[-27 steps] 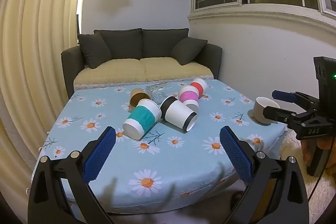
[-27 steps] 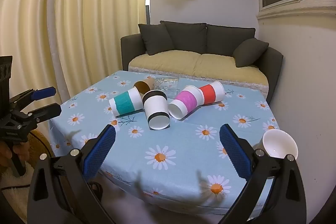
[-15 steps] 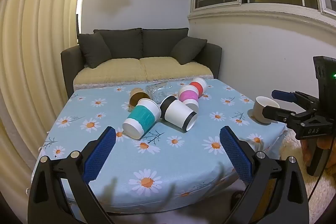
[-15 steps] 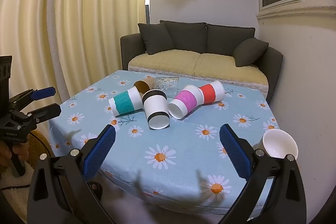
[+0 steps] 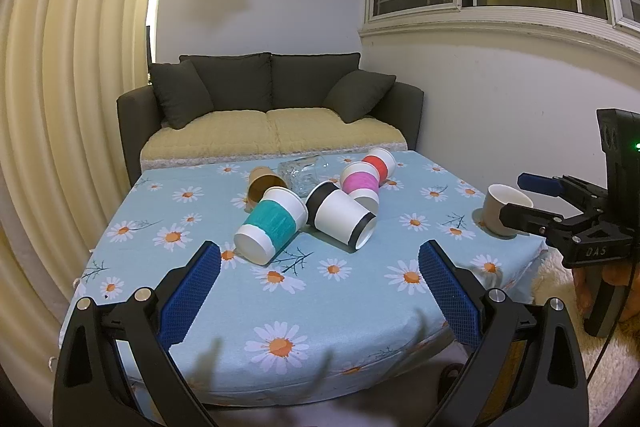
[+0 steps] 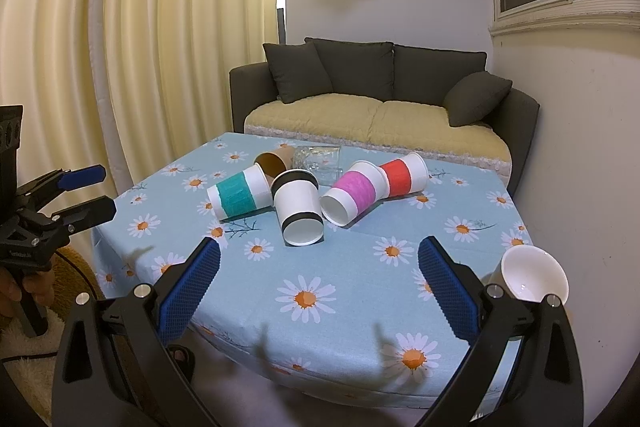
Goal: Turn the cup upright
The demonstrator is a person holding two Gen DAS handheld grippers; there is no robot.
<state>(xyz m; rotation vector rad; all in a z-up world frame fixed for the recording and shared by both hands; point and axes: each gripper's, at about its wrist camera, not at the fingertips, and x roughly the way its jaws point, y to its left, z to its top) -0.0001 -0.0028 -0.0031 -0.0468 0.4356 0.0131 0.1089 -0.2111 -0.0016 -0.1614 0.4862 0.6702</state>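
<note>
Several paper cups lie on their sides in a cluster mid-table: a teal-banded cup (image 5: 272, 225) (image 6: 239, 195), a black-banded white cup (image 5: 340, 218) (image 6: 298, 209), a pink-banded cup (image 5: 360, 183) (image 6: 354, 193), a red-banded cup (image 5: 379, 161) (image 6: 402, 174), a brown cup (image 5: 264, 185) (image 6: 273, 161) and a clear glass (image 5: 302, 173) (image 6: 318, 163). A beige cup (image 5: 505, 209) (image 6: 530, 277) stands at the table's right edge. My left gripper (image 5: 320, 283) (image 6: 86, 193) and right gripper (image 6: 320, 283) (image 5: 528, 201) are open and empty, short of the near table edge.
The table wears a light-blue daisy cloth (image 5: 280, 307) (image 6: 320, 267). A dark sofa (image 5: 272, 107) (image 6: 384, 95) stands behind it. Cream curtains (image 5: 60, 107) hang on the left, a white wall (image 5: 500, 99) on the right. Fluffy rug (image 5: 608, 367) lies beside the table.
</note>
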